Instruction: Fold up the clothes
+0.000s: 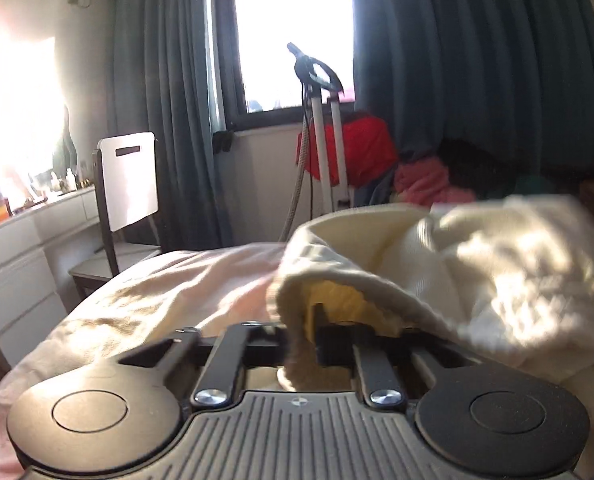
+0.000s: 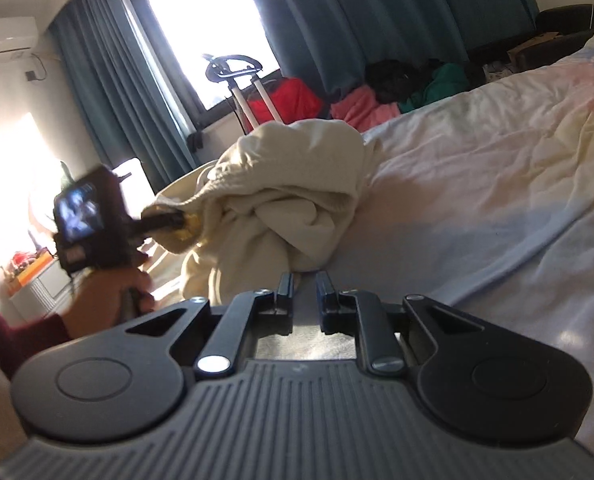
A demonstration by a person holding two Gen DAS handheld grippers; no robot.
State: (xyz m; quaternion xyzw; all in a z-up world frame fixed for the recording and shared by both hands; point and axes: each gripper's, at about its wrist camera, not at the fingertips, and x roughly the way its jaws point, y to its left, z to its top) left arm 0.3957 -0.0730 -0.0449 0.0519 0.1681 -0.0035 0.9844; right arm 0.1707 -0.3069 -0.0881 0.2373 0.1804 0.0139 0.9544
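A cream garment (image 2: 289,196) lies bunched in a heap on the bed (image 2: 477,184). My left gripper (image 1: 317,312) is shut on a thick edge of the cream garment (image 1: 417,256), which drapes over its fingers and hides the tips; its yellow pads show under the cloth. In the right wrist view the left gripper (image 2: 181,224) holds that edge lifted at the heap's left side. My right gripper (image 2: 305,284) sits low on the bed just in front of the heap, its jaws a narrow gap apart with nothing between them.
A white chair (image 1: 129,184) and a white dresser (image 1: 21,264) stand left of the bed. A garment steamer stand (image 1: 321,128) and a pile of red, pink and dark clothes (image 2: 377,92) are under the window with teal curtains (image 1: 477,60).
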